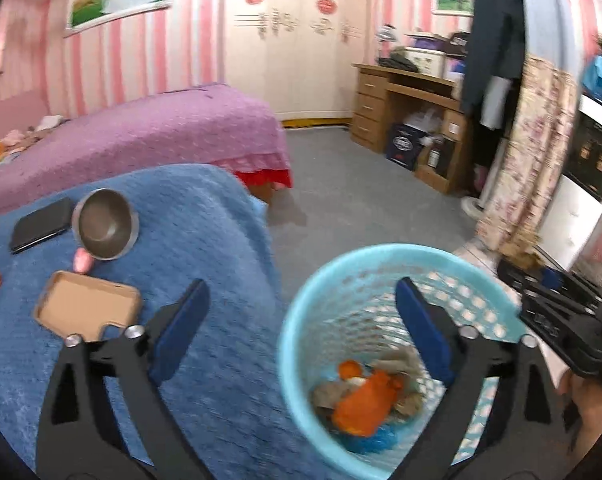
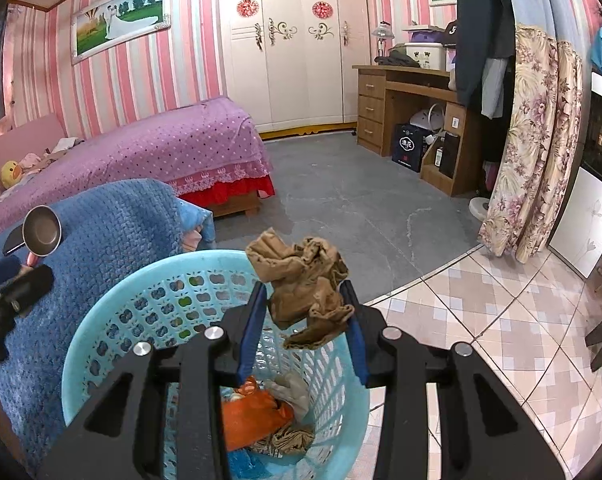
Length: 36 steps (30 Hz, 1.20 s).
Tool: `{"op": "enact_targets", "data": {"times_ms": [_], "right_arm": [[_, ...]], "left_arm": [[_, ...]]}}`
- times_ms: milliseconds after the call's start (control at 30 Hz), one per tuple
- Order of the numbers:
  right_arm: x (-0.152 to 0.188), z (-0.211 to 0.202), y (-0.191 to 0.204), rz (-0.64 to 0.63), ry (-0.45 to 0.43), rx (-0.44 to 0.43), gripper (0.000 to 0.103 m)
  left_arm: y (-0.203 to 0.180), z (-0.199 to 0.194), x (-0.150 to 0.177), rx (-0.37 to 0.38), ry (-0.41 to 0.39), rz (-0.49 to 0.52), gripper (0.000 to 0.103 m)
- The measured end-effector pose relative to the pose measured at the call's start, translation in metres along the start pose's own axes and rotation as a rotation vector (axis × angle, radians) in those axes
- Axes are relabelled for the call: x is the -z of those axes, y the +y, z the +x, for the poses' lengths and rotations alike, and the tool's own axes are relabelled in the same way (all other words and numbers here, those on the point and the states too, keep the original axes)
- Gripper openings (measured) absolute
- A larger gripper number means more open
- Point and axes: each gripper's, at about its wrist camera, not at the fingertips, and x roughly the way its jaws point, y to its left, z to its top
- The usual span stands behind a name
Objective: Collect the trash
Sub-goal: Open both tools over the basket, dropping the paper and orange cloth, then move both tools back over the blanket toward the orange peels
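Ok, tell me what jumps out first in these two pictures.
A crumpled brown wad is pinched in the right gripper, hanging over the light blue basket. Orange trash already lies at the basket's bottom, and the left gripper stands open above it, beside the blue blanket.

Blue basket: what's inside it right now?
In the blue basket: an orange bag, crumpled brown paper, orange peel, something blue at the bottom. Whatever lies under the pile is hidden.
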Motion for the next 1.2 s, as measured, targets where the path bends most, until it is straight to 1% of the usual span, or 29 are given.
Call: {"op": "enact_targets", "data": {"times_ms": [100, 133, 233, 333, 400, 433, 467, 533, 600, 633, 700, 767, 833, 967, 1033, 1100, 1200], "right_arm": [[0.002, 0.003, 0.003, -0.007, 0.003, -0.001, 0.039], [0.002, 0.003, 0.006, -0.015, 0.004, -0.001, 0.039], [0.002, 0.003, 0.011, -0.028, 0.001, -0.004, 0.039], [0.001, 0.001, 0.018, -0.035, -0.007, -0.005, 0.040], [0.001, -0.001, 0.025, -0.045, -0.012, -0.003, 0.049], [0.001, -0.002, 0.029, -0.049, -0.017, -0.003, 0.060], [0.001, -0.003, 0.032, -0.051, -0.025, -0.003, 0.069], [0.001, -0.004, 0.039, -0.051, -0.030, -0.005, 0.071], [0.001, -0.005, 0.045, -0.046, -0.032, -0.006, 0.079], [0.001, -0.006, 0.048, -0.045, -0.034, -0.003, 0.085], [0.000, -0.006, 0.055, -0.048, -0.033, -0.005, 0.087], [0.000, -0.007, 0.064, -0.048, -0.033, 0.000, 0.093], [-0.001, -0.008, 0.071, -0.051, -0.035, 0.019, 0.096], [-0.002, -0.008, 0.088, -0.076, -0.038, 0.060, 0.098], [-0.004, -0.009, 0.097, -0.081, -0.039, 0.069, 0.098], [-0.004, -0.011, 0.106, -0.081, -0.048, 0.073, 0.098], [-0.006, -0.014, 0.117, -0.084, -0.056, 0.060, 0.098]], "left_arm": [[0.017, 0.004, -0.003, -0.028, 0.004, -0.025, 0.096], [0.025, 0.005, -0.003, -0.055, 0.005, -0.031, 0.097], [0.043, 0.004, 0.000, -0.107, 0.010, -0.032, 0.097], [0.057, 0.001, 0.001, -0.141, 0.012, -0.031, 0.097], [0.069, -0.003, 0.001, -0.161, 0.015, -0.039, 0.097], [0.076, -0.005, 0.002, -0.170, 0.018, -0.046, 0.097], [0.084, -0.007, 0.003, -0.177, 0.022, -0.053, 0.097], [0.097, -0.011, 0.004, -0.194, 0.028, -0.064, 0.097], [0.111, -0.017, 0.005, -0.211, 0.026, -0.073, 0.097], [0.120, -0.022, 0.005, -0.225, 0.022, -0.078, 0.097], [0.131, -0.029, 0.004, -0.237, 0.014, -0.081, 0.097], [0.146, -0.039, 0.002, -0.257, 0.000, -0.080, 0.097], [0.159, -0.048, 0.002, -0.274, -0.015, -0.075, 0.097], [0.188, -0.063, 0.005, -0.322, -0.037, -0.075, 0.097], [0.202, -0.068, 0.008, -0.343, -0.042, -0.081, 0.098], [0.217, -0.073, 0.014, -0.381, -0.057, -0.085, 0.098], [0.238, -0.074, 0.022, -0.400, -0.064, -0.107, 0.098]]}}
